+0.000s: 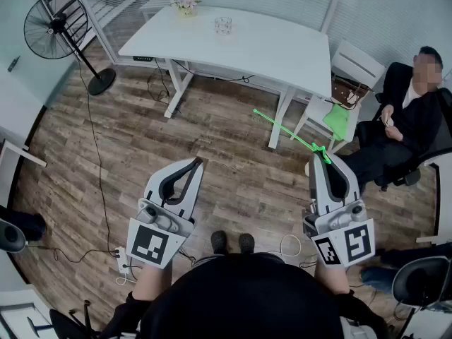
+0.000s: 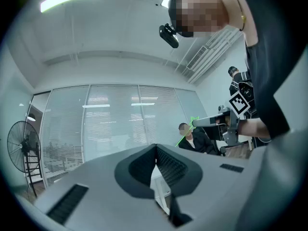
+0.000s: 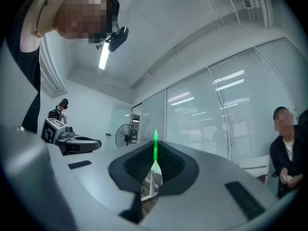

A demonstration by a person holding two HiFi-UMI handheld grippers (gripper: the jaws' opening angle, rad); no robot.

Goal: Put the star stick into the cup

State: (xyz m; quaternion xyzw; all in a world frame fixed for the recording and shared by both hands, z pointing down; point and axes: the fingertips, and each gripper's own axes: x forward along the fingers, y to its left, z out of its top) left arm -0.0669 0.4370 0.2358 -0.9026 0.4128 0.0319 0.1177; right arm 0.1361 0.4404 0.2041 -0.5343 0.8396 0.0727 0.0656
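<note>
My right gripper [image 1: 321,157] is shut on a thin green star stick [image 1: 286,130], which juts from its jaw tips up and to the left in the head view. In the right gripper view the stick [image 3: 156,150] stands between the closed pads. My left gripper [image 1: 195,162] hangs at the same height to the left, shut, with nothing between its jaws [image 2: 156,150]. A clear glass cup [image 1: 223,25] stands on the white table [image 1: 282,51] far ahead. Both grippers are well short of the table.
A small flower pot [image 1: 186,6] sits at the table's back left. A standing fan [image 1: 60,30] and its cable are at the left. A white chair [image 1: 349,69] and a seated person [image 1: 402,119] are at the right. Wooden floor lies between me and the table.
</note>
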